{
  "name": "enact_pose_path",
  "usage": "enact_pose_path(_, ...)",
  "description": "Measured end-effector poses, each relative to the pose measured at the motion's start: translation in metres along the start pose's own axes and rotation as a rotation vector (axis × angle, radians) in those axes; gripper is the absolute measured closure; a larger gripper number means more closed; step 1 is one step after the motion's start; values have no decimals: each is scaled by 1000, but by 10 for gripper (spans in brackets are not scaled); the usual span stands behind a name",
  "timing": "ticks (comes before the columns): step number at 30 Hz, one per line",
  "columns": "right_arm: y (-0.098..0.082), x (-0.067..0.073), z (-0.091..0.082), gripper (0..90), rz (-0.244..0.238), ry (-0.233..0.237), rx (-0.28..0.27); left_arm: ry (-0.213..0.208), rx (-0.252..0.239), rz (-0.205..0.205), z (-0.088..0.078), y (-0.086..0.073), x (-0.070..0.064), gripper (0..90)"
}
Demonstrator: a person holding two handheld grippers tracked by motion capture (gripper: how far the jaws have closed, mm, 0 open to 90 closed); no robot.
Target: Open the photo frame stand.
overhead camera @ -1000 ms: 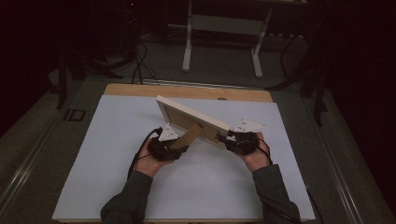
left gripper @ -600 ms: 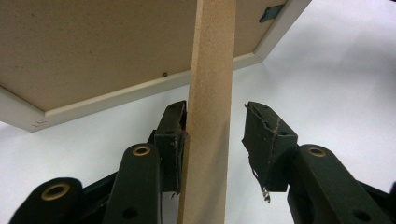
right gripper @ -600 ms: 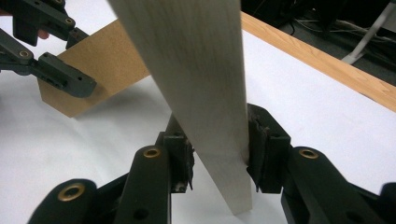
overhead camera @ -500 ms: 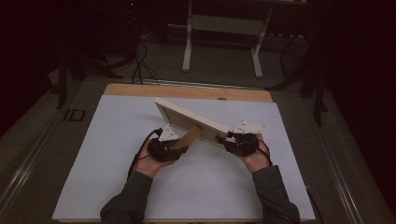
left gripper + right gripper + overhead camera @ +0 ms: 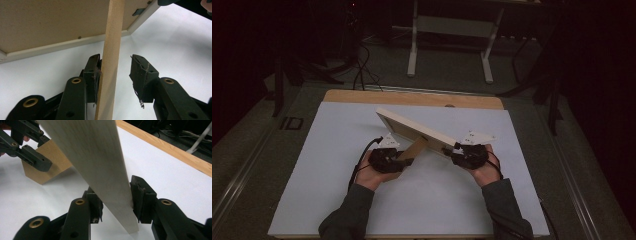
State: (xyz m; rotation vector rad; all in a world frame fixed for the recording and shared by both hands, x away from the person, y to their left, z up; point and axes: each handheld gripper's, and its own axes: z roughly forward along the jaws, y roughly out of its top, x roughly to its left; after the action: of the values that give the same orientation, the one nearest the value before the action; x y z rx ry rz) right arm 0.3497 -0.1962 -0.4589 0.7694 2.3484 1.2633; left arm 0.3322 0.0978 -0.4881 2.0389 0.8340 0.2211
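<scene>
1. Picture frame (image 5: 412, 128): a pale wooden frame, held tilted above the white table sheet (image 5: 337, 200). Its far corner is raised and its near corner descends toward the right gripper (image 5: 455, 151). Compared with the view one second earlier, the tilt and position of the frame are nearly unchanged.

2. Easel stand (image 5: 414, 150): a brown fibreboard leg projecting from the back of the frame. It reaches down to the left gripper (image 5: 404, 161), and its lower end is just above the sheet.

3. Left gripper: the jaws stand apart with the stand's thin edge (image 5: 110, 62) between them. One pad (image 5: 93, 75) touches the board; the other pad (image 5: 141, 75) stands clear of it, with open space visible. The jaws have just been closing, yet no clamp is formed.

4. Right gripper: the frame's pale rail (image 5: 105, 177) passes between the jaws. The pad (image 5: 140, 195) on one side lies against the rail; contact at the other pad (image 5: 95, 205), partly hidden behind the wood, cannot be confirmed.

5. Hands: both hands lie at the same places as one second earlier, on either side of the frame's lower edge.
</scene>
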Motion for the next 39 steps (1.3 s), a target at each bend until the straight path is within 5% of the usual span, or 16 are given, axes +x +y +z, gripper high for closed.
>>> enact_pose_path(17, -2, 6, 0, 616, -21, -2, 5, -33, 34, -5, -2, -3, -1, 592)
enact_pose_path(39, -4, 4, 1, 596, 6, 16, 5, -59, -50, -57, -14, 0, 7, 577)
